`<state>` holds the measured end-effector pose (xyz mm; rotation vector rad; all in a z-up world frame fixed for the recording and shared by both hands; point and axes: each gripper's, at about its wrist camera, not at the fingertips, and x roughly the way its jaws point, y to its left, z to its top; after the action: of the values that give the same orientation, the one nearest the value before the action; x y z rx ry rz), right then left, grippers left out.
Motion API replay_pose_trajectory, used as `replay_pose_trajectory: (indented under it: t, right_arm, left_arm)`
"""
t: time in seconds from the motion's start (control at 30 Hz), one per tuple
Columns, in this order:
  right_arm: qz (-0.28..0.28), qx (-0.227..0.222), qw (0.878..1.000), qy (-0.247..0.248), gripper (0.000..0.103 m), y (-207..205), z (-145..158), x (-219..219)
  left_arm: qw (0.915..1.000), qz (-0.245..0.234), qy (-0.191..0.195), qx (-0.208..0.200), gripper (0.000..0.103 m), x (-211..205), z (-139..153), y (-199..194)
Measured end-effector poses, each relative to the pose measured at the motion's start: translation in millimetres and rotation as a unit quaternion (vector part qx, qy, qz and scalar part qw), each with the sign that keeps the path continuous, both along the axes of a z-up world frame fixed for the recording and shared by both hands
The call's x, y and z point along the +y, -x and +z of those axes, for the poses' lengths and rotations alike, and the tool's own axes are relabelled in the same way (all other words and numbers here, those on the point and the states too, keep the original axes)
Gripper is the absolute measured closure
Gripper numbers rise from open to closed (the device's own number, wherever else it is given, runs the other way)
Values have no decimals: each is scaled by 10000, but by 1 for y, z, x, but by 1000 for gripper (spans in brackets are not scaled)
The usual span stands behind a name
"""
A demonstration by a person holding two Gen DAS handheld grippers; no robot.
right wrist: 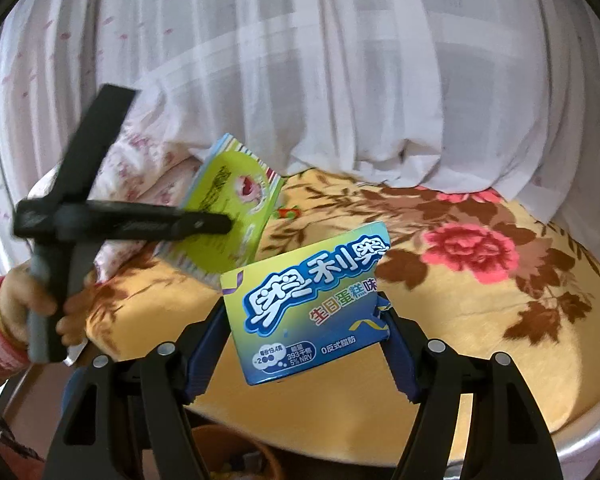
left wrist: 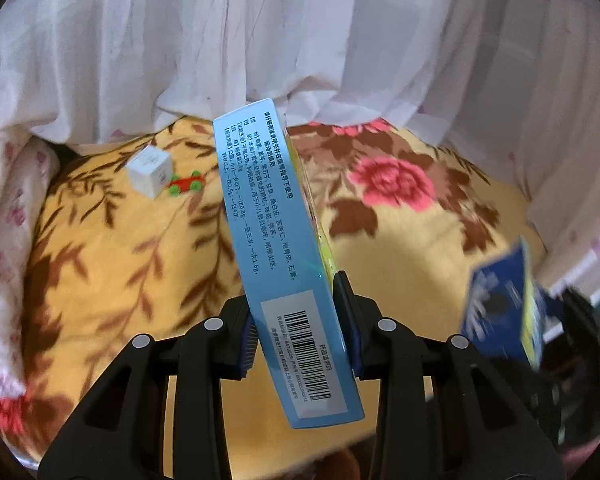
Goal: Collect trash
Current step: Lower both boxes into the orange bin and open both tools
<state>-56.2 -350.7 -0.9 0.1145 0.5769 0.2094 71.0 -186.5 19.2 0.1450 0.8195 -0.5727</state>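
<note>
My left gripper (left wrist: 300,328) is shut on a long light-blue medicine box (left wrist: 276,240) with a barcode, held on edge above the floral blanket (left wrist: 120,260). The same box shows its green face in the right wrist view (right wrist: 232,204), with the left gripper (right wrist: 204,222) clamped on it. My right gripper (right wrist: 300,344) is shut on a blue and yellow Oreo box (right wrist: 304,300), torn at one side, held above the blanket's front edge. That box appears blurred at the right in the left wrist view (left wrist: 504,304).
A small white cube box (left wrist: 148,170) and a red and green toy car (left wrist: 185,185) lie on the blanket near the back left. White curtains (right wrist: 340,80) hang behind. A pink floral pillow (left wrist: 8,220) lies at the left. A brown basket rim (right wrist: 236,452) shows below the bed edge.
</note>
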Motion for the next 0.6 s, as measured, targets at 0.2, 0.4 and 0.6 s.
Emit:
replay_pose_trajectory:
  t: [0.2, 0.4, 0.6]
  right_arm:
    - [279, 191, 9994, 118, 34, 25, -9, 40]
    - [567, 369, 9974, 238, 34, 47, -24, 72]
    - [841, 731, 9932, 352, 34, 66, -52, 96]
  left_arm:
    - [9998, -79, -139, -104, 69, 50, -21, 73]
    - [9995, -119, -165, 243, 69, 82, -60, 120]
    - [9953, -326, -285, 870, 69, 102, -113, 151]
